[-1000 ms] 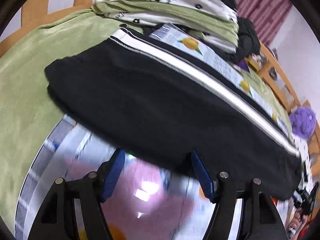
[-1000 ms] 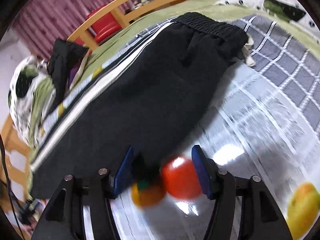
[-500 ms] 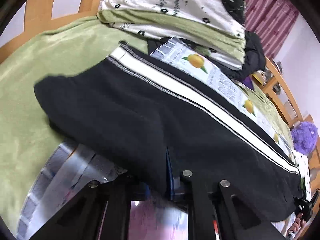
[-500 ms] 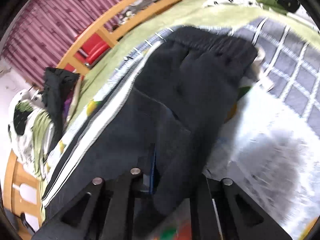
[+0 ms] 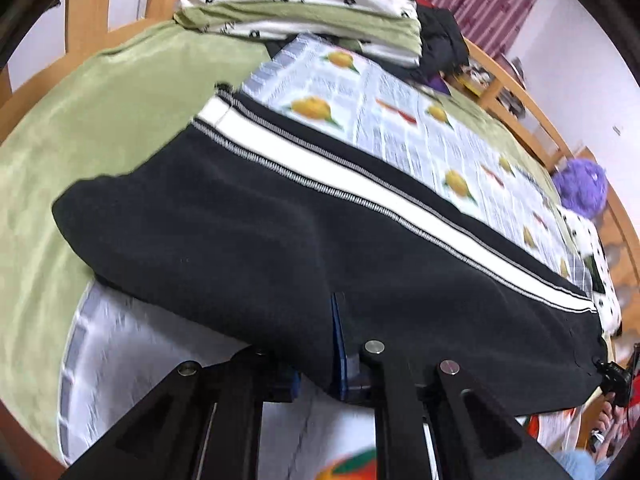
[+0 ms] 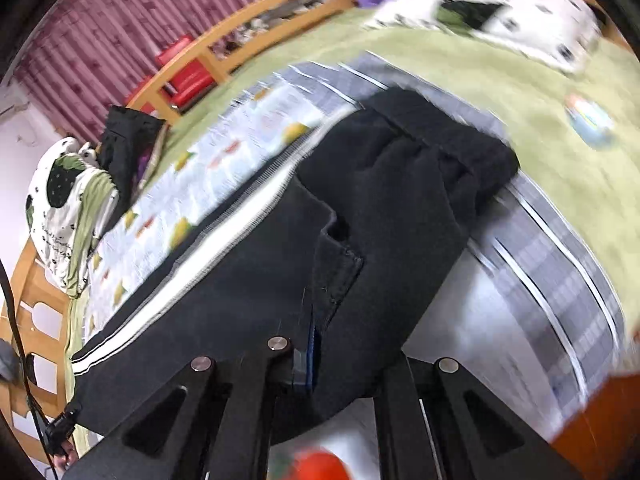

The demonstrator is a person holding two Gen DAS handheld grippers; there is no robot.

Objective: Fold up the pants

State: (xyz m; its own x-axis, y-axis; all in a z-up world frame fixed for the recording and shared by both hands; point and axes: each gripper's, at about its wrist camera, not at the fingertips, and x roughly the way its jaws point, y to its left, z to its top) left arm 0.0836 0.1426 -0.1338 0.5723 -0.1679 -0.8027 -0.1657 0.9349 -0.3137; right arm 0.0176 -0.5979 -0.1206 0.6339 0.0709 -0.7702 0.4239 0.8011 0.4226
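Fingers (image 5: 338,344) pinch black pants (image 5: 256,224) over fruit-print mat (image 5: 404,120) (green bedspread (image 5: 100,92)).

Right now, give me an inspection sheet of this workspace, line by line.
Surface: green bedspread under a fruit-print sheet.
Job's things: black pants with a white side stripe, near edge lifted.
Clutter: folded bedding stack, dark garment, purple plush.
Grippers: left claw shut on the pants; right claw shut on the pants near the waistband.
Cables: black cable at the left edge of the right view.
Surroundings: wooden bed frame, maroon curtain.
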